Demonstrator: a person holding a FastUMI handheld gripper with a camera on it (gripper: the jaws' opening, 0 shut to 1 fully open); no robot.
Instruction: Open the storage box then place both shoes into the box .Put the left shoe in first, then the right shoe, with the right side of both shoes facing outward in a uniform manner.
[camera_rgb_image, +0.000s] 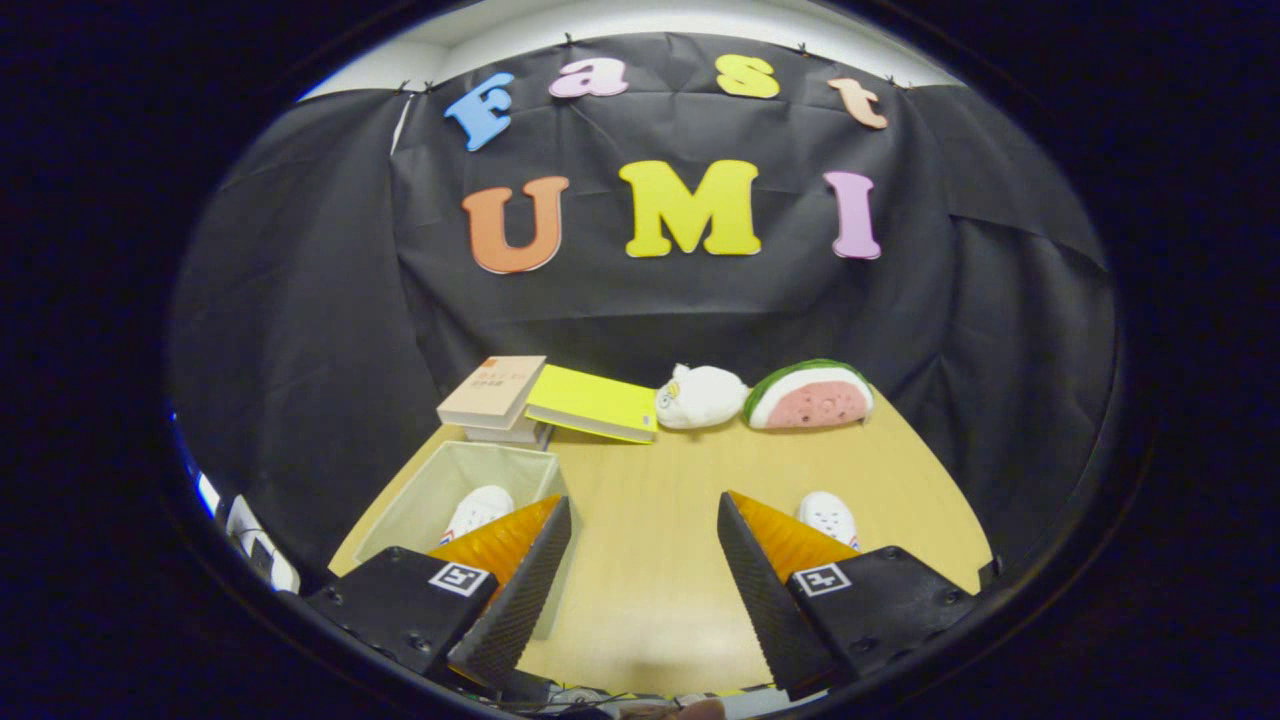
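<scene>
Storage box (440, 490) sits open on the counter (660, 560), left, one white shoe (478, 510) inside. Gripper (645, 580) fingers spread wide, nothing between them, bare counter below. Second white shoe (830, 517) lies on the counter just beyond the right finger. Books (495, 395), plush toys (760, 396) at back.

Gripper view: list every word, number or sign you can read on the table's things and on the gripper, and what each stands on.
Nothing can be read.
Beige book: cover print, too blurred to read.
Yellow book: no text seen.
Gripper, fingers open above the table: a square coded marker on each finger, no words.
</scene>
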